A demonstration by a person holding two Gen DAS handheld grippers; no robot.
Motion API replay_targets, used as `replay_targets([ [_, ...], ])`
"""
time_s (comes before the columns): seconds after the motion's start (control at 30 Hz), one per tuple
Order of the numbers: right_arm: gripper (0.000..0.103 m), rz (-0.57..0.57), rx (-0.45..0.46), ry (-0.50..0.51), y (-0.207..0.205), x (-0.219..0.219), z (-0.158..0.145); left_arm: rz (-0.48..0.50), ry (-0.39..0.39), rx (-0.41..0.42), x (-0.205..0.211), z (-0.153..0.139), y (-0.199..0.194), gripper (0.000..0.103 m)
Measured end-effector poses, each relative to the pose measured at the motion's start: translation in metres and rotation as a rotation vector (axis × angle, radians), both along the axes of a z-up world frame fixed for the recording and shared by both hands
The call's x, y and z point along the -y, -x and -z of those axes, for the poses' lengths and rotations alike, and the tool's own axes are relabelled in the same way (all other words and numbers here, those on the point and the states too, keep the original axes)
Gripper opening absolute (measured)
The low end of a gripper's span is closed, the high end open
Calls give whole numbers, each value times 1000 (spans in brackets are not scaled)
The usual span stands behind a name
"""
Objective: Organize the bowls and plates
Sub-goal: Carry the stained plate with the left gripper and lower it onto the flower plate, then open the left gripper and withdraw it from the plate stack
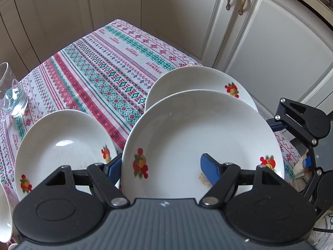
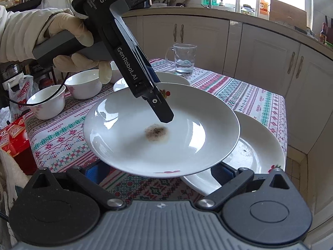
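My left gripper (image 1: pixel 162 167) is shut on the rim of a white plate (image 1: pixel 197 137) with fruit prints. One blue pad lies on its inner face and the other sits under the rim. In the right wrist view this plate (image 2: pixel 156 133) hangs tilted above the table, a brown stain at its middle, and only the upper finger of the left gripper (image 2: pixel 165 116) shows. Partly under it, a second plate (image 2: pixel 256 152) rests on the cloth. A third plate (image 1: pixel 62 143) lies to the left. My right gripper (image 2: pixel 158 171) stands open below the held plate's near rim.
Two white bowls (image 2: pixel 83 84) (image 2: pixel 46 102) stand at the table's left side. A glass mug (image 2: pixel 184 59) with a little water stands at the far edge. The patterned cloth (image 1: pixel 108 66) covers the table. Cream cupboards (image 1: pixel 270 41) surround it. A red box (image 2: pixel 12 141) sits beside the table.
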State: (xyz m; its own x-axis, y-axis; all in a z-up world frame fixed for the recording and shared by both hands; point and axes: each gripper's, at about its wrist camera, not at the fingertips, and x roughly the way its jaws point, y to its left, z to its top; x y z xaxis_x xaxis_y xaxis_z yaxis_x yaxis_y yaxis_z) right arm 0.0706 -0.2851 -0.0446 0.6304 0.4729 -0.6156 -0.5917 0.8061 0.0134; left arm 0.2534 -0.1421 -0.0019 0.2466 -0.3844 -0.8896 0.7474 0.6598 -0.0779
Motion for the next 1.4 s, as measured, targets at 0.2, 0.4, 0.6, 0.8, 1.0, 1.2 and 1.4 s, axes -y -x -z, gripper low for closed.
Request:
replay_targets([
  [0.2,103,32,-1,-4,-5,17,4,22,-2,-2,18,3,-9,76],
  [0.4,103,55,-3,-12,-7,27,7,46,-10,1,32,7,-15,76],
  [0.6,103,92,-2,-15,-9,39,5,78,-14,13,50,9,-20,76],
  [0.8,103,140,-11,1,-10,46,5,100,-7,6,65,16,-28,77],
  [1.0,103,175,-33,21,-13,48,3,106,-8,-9,73,22,-34,76],
  [1.2,103,208,-63,18,-16,50,2,117,-25,20,74,20,-32,80],
  [1.4,103,235,-69,12,-16,52,3,101,-30,55,68,15,-29,83],
])
